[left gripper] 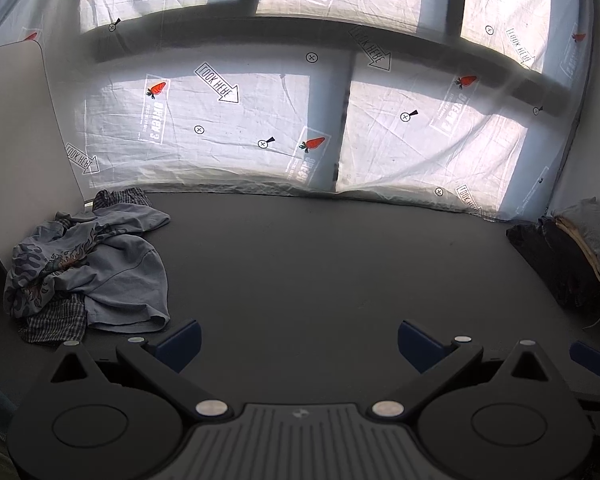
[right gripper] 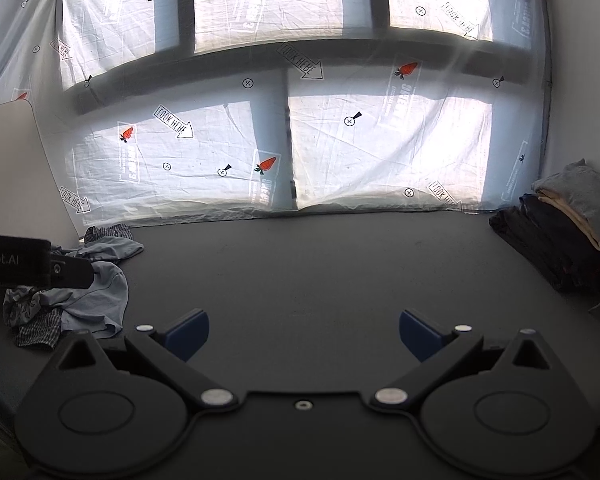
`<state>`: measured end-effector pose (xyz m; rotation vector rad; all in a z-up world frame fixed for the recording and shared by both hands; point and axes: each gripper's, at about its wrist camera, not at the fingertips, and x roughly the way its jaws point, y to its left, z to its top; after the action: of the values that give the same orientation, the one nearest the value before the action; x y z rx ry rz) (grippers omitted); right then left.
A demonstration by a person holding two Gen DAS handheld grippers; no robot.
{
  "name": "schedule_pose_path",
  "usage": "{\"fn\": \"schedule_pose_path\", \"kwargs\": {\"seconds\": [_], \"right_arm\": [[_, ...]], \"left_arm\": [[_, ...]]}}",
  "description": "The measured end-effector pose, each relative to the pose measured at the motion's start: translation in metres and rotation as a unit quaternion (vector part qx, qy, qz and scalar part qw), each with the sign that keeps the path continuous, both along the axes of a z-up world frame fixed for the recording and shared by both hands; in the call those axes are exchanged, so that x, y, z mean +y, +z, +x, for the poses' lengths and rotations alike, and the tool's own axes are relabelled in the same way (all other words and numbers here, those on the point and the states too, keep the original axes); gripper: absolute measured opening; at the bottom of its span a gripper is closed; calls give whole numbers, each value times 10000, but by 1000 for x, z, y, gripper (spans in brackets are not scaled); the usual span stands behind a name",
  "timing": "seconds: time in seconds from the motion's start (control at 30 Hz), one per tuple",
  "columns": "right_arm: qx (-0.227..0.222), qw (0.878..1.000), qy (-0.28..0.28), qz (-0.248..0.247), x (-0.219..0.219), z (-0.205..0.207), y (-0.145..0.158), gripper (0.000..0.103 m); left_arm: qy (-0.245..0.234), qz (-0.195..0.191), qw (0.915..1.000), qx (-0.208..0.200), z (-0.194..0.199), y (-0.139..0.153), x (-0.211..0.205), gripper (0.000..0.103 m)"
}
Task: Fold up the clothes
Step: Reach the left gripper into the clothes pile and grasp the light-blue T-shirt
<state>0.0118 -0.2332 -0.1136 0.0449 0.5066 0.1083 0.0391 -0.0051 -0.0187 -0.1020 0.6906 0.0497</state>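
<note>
A: What does the left wrist view show?

B: The left gripper (left gripper: 299, 340) is spread wide above the dark table (left gripper: 320, 264), and nothing is between its blue fingers (left gripper: 182, 340). At the far left lies a crumpled pile of clothes (left gripper: 92, 264): a light blue T-shirt with a flame print, and checked fabric under it. The pile is just beside the left finger. I cannot tell if they touch.

A: And the right wrist view?

B: The right gripper (right gripper: 304, 334) is also spread open and holds nothing. Here the pile (right gripper: 80, 292) is partly hidden behind a black bar (right gripper: 32, 264) with white letters, which enters from the left edge. The flame print shows clearly only in the left view.

A: Is something at the other side?

B: Yes, a folded stack (right gripper: 568, 232) at the right edge: dark pieces below, a beige one, a grey one on top. The right view shows it more fully. In the left view it (left gripper: 572, 256) is cut by the frame. Behind the table hangs a white printed sheet (right gripper: 220, 152) with carrots and arrows.
</note>
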Motion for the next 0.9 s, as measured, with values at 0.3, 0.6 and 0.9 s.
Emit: {"fn": "schedule_pose_path", "kwargs": {"seconds": [0.3,0.6,0.9], "right_arm": [[477,9977,-62,476,-24,71,-36,103],[826,9951,172,519,-3,138,-58,103],[1092,9935,258,171,92,210,-84,103]], "left_arm": [[665,-314,9969,265,41,-27,6,103],[1405,-718,9820,1040,83,-82,53,103],[1816,-962,9695,1338,124,-118,173,102]]}}
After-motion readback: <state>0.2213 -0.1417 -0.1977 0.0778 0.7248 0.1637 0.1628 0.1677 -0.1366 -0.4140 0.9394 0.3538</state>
